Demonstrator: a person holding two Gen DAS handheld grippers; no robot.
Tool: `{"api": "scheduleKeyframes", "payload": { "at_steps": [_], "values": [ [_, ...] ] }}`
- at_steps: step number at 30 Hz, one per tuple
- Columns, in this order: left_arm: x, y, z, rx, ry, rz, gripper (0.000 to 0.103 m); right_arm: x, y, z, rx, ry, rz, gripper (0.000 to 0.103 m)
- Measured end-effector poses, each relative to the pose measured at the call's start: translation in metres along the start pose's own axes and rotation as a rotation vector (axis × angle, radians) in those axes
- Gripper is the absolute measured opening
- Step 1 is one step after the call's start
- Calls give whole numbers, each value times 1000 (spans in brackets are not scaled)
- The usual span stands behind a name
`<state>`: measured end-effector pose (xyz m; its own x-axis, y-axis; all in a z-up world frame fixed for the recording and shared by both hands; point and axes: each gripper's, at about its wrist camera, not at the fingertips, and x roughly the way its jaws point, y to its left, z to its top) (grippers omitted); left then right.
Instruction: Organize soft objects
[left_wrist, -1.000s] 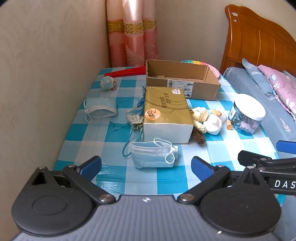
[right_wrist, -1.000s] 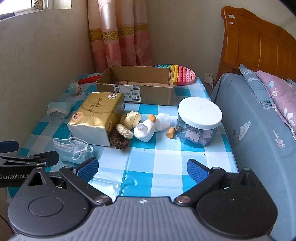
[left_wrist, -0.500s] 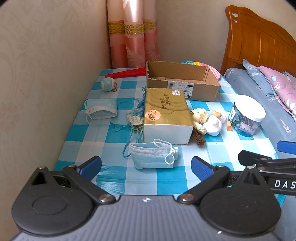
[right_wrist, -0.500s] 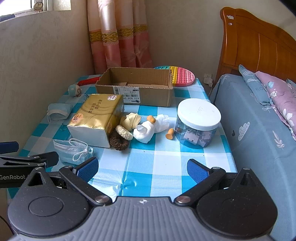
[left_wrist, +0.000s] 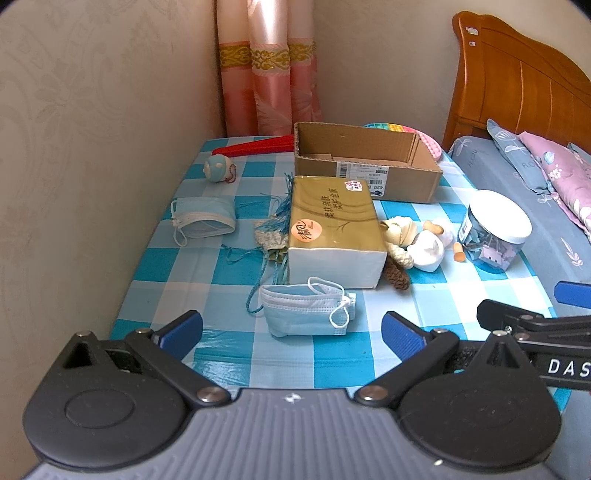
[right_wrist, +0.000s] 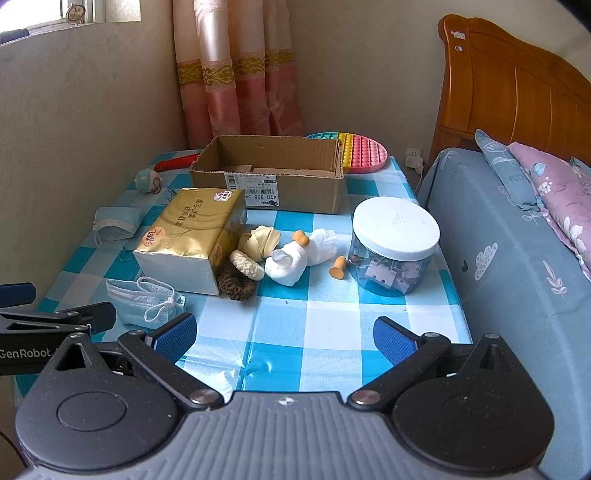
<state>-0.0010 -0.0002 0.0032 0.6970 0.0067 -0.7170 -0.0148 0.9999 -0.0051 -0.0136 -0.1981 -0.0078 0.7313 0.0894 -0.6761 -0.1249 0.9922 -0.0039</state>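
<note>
Both hand-held grippers, left (left_wrist: 291, 330) and right (right_wrist: 284, 334), hover wide open and empty over the near edge of the counter (right_wrist: 325, 325). 1 face mask (left_wrist: 308, 312) lies just ahead of the left one, touching the tissue pack (left_wrist: 334, 229). Socks (right_wrist: 291, 258) and hair ties (right_wrist: 240, 275) lie beside it, before the cardboard box (right_wrist: 273, 173).

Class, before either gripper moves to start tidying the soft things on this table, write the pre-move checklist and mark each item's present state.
1. Left gripper open, holding nothing: ok.
2. Right gripper open, holding nothing: ok.
3. Cardboard box top open: ok.
4. Near face mask unobstructed in front of left gripper: ok.
5. Box has room: cannot tell, floor mostly hidden.
6. Socks free of the hair ties: cannot tell.
</note>
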Motion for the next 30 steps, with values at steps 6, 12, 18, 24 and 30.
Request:
{"api": "scheduleKeyframes", "payload": {
  "at_steps": [6, 12, 18, 24, 30],
  "values": [
    [-1, 2, 1, 0, -1, 4, 102, 0, 0, 0, 0, -2, -1, 103],
    [-1, 2, 1, 1, -3, 6, 102, -1, 0, 0, -1, -3, -2, 103],
    [-1, 3, 1, 0, -6, 8, 102, -1, 0, 1, -1, -4, -5, 103],
    [-1, 1, 1, -4, -13, 12, 102, -1, 0, 1, -1, -11, -11, 103],
    [-1, -3, 0, -1, -24, 21, 102, -1, -1, 0, 0, -12, -15, 103]
  ]
}}
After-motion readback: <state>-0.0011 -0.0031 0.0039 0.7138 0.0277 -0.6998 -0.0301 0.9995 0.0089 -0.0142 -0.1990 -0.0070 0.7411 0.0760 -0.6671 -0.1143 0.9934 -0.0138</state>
